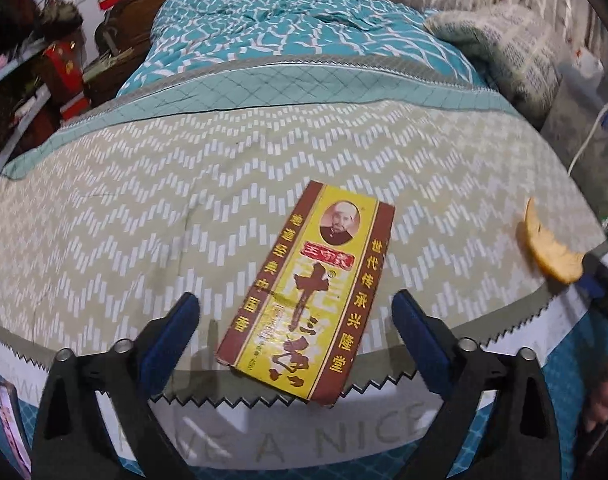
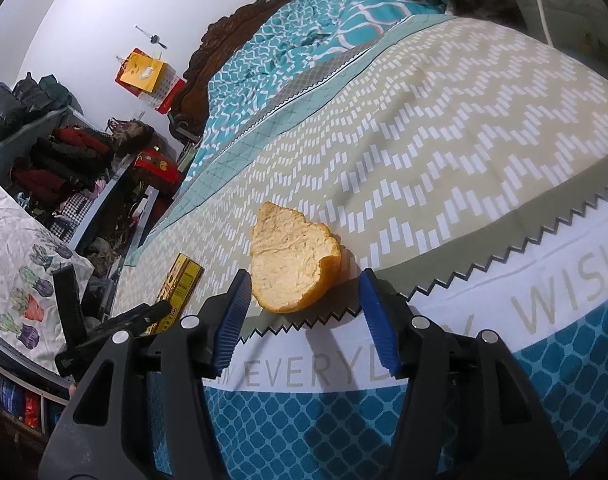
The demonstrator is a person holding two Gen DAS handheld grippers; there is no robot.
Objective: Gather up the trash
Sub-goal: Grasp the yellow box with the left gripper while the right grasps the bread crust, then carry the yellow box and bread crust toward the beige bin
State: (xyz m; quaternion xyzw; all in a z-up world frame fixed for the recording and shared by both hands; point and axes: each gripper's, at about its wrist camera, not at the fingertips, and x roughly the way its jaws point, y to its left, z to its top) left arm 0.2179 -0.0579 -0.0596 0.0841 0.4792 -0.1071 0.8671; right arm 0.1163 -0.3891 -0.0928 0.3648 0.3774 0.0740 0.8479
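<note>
Two pieces of trash lay on the bed (image 1: 104, 208), both close to its near edge where the zigzag border of the cover (image 2: 444, 160) ran. The flattened yellow-and-brown packet (image 1: 304, 292) lay flat with its lower end reaching just over that zigzag border, and the left gripper (image 1: 296, 320) stood over it with its jaws spread wide, one blue pad on either side of the packet's lower half and neither touching it. It looked like thin card or paper, light and easily creased, with nothing to grip from above; the end overhanging the border seemed the best place to pinch, or a long edge if a pad could slide under it. The orange peel (image 2: 294, 260) sat farther along the same edge toward the bed's right side, curled like a cup with its pale inside facing up. The right gripper (image 2: 304, 300) hung just short of it, jaws partly open and empty, the gap a little wider than the peel. The peel looked light, leathery and somewhat springy, likely to flex rather than break, so closing across its raised rim should have held it.
</note>
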